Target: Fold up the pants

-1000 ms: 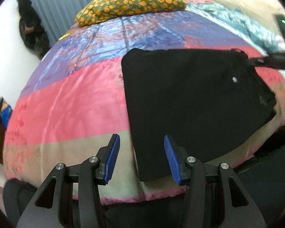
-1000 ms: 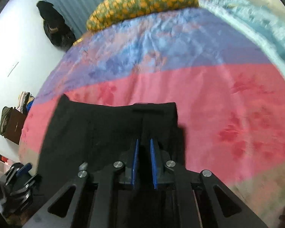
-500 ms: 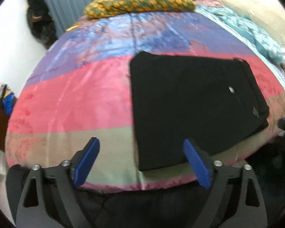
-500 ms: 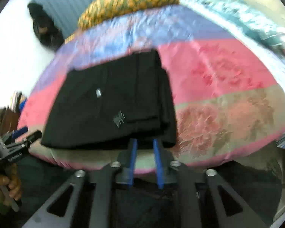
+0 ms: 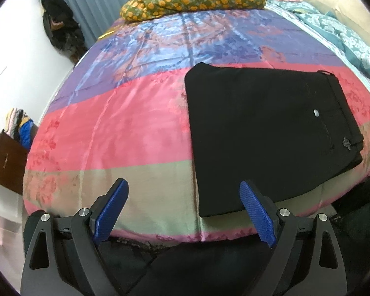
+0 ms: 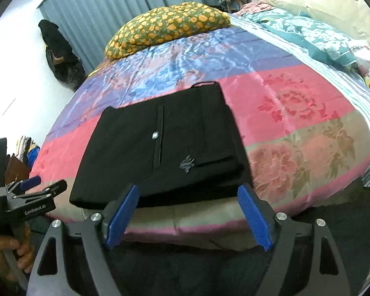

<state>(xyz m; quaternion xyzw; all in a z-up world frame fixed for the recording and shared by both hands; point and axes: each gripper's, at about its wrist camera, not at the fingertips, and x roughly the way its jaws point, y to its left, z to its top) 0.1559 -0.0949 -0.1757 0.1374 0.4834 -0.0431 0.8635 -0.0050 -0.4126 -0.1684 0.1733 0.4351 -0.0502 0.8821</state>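
Black pants (image 5: 266, 133) folded flat on bed (image 5: 125, 128), near its front edge | left hand-held gripper (image 5: 183, 212) jaws wide apart, nothing between | right hand-held gripper (image 6: 188, 213) jaws just opening, nothing held

- We cannot see the layers under the folded black pants (image 6: 165, 153); only stacked edges show at the near end.
- The hand (image 6: 11, 251) on the left gripper (image 6: 34, 190) is cut by the frame's edge.
- The dark heap (image 5: 59, 27) against the wall is too dim for us to identify.
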